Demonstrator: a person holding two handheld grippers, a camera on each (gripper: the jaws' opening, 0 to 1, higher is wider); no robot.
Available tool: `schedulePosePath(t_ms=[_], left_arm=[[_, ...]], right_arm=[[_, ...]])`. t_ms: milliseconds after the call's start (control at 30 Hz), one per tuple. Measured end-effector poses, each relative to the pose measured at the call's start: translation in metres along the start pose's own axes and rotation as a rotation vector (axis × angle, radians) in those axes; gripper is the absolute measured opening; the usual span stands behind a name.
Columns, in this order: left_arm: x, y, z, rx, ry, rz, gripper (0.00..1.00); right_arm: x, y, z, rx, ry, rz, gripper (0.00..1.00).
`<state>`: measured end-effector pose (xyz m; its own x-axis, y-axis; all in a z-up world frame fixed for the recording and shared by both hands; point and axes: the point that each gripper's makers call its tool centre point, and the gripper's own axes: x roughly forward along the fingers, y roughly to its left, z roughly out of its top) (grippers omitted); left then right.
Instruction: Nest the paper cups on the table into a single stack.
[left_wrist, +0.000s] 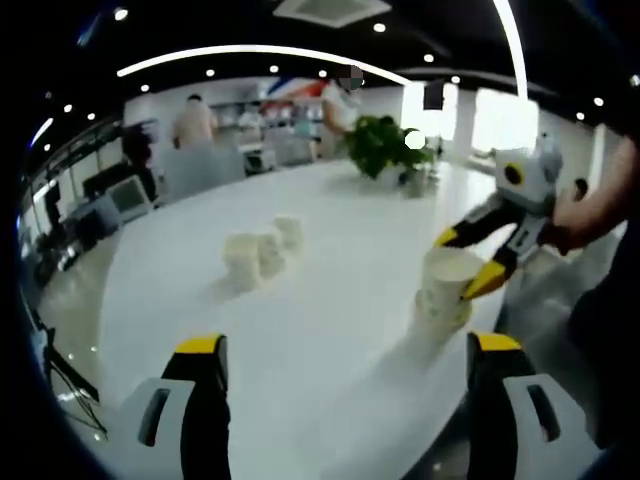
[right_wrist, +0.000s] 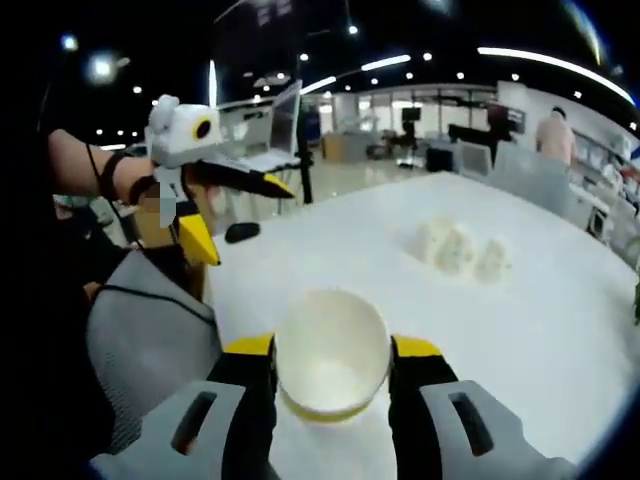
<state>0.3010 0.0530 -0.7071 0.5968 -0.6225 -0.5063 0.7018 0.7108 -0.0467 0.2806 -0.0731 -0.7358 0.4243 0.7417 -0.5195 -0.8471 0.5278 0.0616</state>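
On the white surface (left_wrist: 330, 300), three cups (left_wrist: 262, 252) sit left of centre. The left tool (left_wrist: 345, 365) hangs wide apart. Further right, the right tool (right_wrist: 330, 362) grips a cup (right_wrist: 332, 352) over the stack (left_wrist: 440, 310).

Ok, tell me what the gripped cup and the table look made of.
Cup: likely paper, matte cream with a thin rolled rim, shut between the right gripper jaws. Table: smooth white top, faintly glossy; possibly laminate, hard to tell.
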Motion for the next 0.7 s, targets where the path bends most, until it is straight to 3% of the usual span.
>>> schedulePosePath(t_ms=[700], left_arm=[[-0.001,0.004,-0.005,-0.015,0.009,0.007,0.99]], right_arm=[[0.008,0.004,-0.020,-0.014,0.055,0.032,0.46]])
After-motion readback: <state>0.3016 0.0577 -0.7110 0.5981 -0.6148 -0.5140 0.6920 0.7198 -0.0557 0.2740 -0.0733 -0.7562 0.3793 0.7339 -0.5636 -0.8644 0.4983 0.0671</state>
